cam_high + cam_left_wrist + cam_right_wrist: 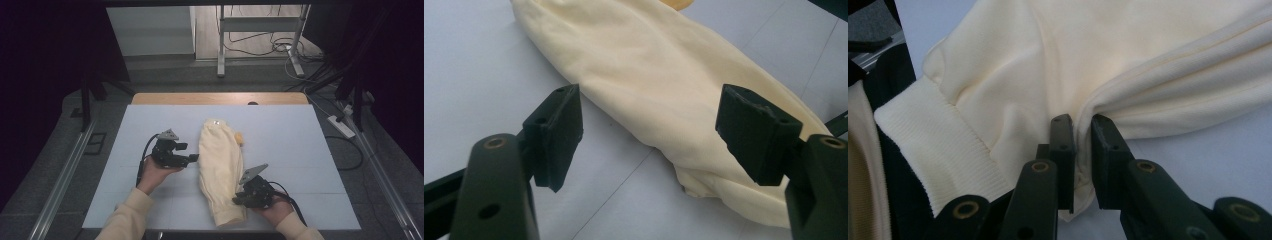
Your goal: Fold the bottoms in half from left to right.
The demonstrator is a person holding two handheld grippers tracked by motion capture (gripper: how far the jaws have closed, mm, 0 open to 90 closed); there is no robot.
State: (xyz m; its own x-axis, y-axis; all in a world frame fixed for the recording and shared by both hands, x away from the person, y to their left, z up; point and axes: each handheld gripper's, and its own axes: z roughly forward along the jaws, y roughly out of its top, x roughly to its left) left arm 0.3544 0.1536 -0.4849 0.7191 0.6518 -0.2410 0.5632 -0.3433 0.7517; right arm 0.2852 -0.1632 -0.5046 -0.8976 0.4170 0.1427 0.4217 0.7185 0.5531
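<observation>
A cream sweatshirt [220, 165] lies folded into a long strip down the middle of the white table [280, 145], ribbed hem toward the near edge. My right gripper [239, 197] is at its near right edge, shut on a pinch of the cream fabric [1083, 145]; the ribbed cuff [938, 150] lies just left of the jaws. My left gripper [192, 157] hovers open just left of the garment's middle, apart from it. In the left gripper view the sweatshirt [664, 85] lies beyond and between the spread pads [556, 132].
A small yellow patch [239, 136] shows at the garment's upper right edge. A wooden strip [220, 98] borders the table's far side. Beyond it stand a metal desk frame [260, 40] and floor cables; a power strip [341, 126] lies at the right.
</observation>
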